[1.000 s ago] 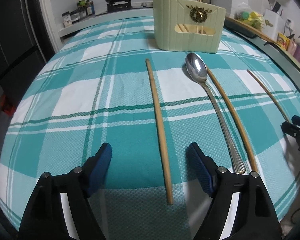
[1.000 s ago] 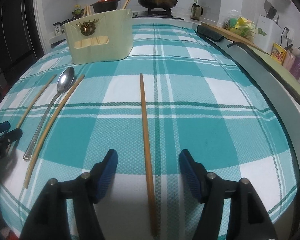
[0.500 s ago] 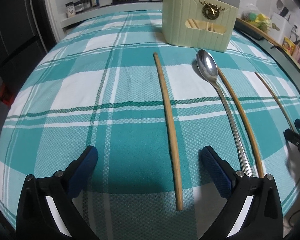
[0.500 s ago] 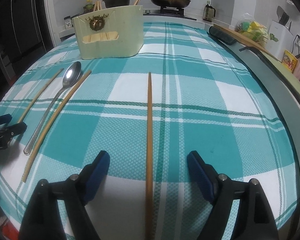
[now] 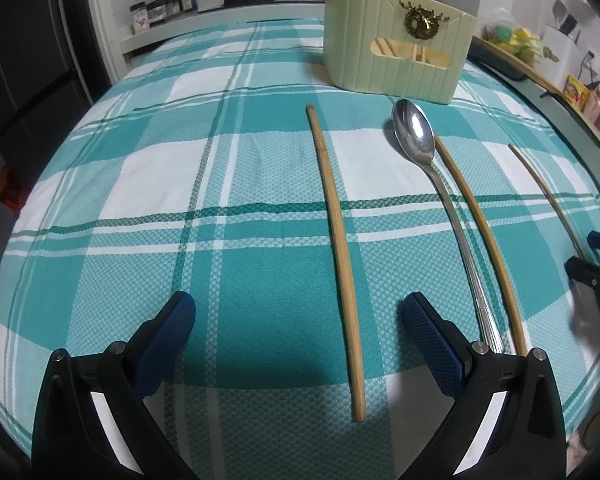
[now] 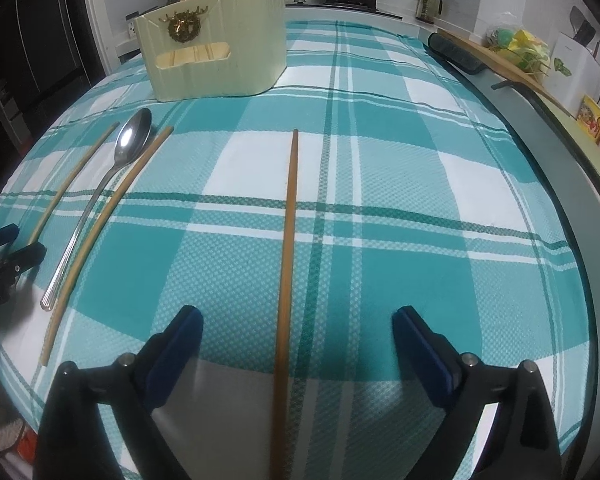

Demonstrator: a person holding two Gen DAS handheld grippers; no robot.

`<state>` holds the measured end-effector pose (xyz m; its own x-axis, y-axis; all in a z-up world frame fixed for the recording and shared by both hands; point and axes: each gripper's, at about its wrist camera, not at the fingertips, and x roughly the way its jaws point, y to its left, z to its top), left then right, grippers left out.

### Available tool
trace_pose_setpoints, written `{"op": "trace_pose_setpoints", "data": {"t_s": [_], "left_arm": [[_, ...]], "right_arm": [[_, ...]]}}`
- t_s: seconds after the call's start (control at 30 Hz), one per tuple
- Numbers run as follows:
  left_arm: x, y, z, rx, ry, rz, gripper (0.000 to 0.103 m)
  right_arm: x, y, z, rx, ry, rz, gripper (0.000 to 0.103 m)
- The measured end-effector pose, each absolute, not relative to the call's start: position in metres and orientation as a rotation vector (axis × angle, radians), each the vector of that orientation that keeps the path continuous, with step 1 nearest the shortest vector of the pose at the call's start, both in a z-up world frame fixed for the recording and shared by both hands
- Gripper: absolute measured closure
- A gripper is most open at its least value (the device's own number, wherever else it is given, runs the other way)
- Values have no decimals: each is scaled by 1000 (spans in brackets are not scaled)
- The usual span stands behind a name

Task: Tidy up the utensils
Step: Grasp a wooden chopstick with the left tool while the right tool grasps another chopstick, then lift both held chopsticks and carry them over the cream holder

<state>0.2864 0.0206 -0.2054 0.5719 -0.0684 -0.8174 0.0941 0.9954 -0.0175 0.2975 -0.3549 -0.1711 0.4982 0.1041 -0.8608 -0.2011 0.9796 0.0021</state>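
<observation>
Chopsticks and spoon [image 5: 414, 136] laid out before holder [image 5: 396, 46], awaiting sorting.
Left gripper [image 5: 300, 336] fully spread, empty, straddling chopstick [image 5: 336, 232]; right gripper [image 6: 296, 340] opening, empty, straddling another [image 6: 288, 240].

Our left tongs [image 5: 298, 334] hang wide open over the checked table [image 5: 140, 200].

Between the blue pads [image 5: 168, 332] we see one chopstick [image 5: 336, 240] lying on the cloth, touched by neither pad. To its right lie a metal spoon [image 5: 440, 184], a second chopstick [image 5: 480, 232] just beside it, and a third [image 5: 540, 188] near the right tongs [image 5: 592, 260] at the frame's edge. A cream utensil holder [image 5: 392, 40] stands upright beyond them, with more chopsticks inside.
</observation>
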Motion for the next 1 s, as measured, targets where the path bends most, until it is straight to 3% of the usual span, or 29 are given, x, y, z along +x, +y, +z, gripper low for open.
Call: {"op": "trace_pose_setpoints", "data": {"t_s": [0.2, 0.3, 0.37, 0.5, 0.63, 0.8, 0.83, 0.87, 0.9, 0.93, 0.97, 1.0], "left_arm": [[295, 28, -195, 9, 1007, -168, 3], [310, 42, -168, -21, 997, -204, 3], [328, 44, -157, -4, 1004, -219, 3], [375, 32, -163, 90, 1054, -229, 3], [413, 19, -185, 143, 1126, -230, 20], [443, 7, -197, 152, 1161, -240, 23], [447, 4, -197, 157, 1166, -247, 28], [451, 0, -195, 167, 1164, -252, 33], [454, -4, -193, 173, 1160, -265, 52], [456, -7, -191, 171, 1157, -285, 82], [457, -10, -189, 175, 1157, -293, 96], [457, -11, -189, 178, 1157, -290, 97]], "right_arm": [[308, -356, -169, -145, 1079, 251, 5], [314, -364, -154, -118, 1087, 298, 19], [323, -371, -143, -79, 1100, 328, 21], [351, -369, -138, -57, 1157, 358, 45], [381, -351, -149, -115, 1207, 373, 55], [411, -331, -158, -168, 1234, 371, 62], [417, -326, -158, -181, 1236, 370, 64], [423, -322, -159, -190, 1235, 367, 72], [430, -318, -159, -205, 1232, 358, 84], [436, -314, -159, -220, 1228, 354, 91], [442, -312, -159, -216, 1229, 355, 97], [447, -312, -159, -200, 1233, 357, 98]]}}
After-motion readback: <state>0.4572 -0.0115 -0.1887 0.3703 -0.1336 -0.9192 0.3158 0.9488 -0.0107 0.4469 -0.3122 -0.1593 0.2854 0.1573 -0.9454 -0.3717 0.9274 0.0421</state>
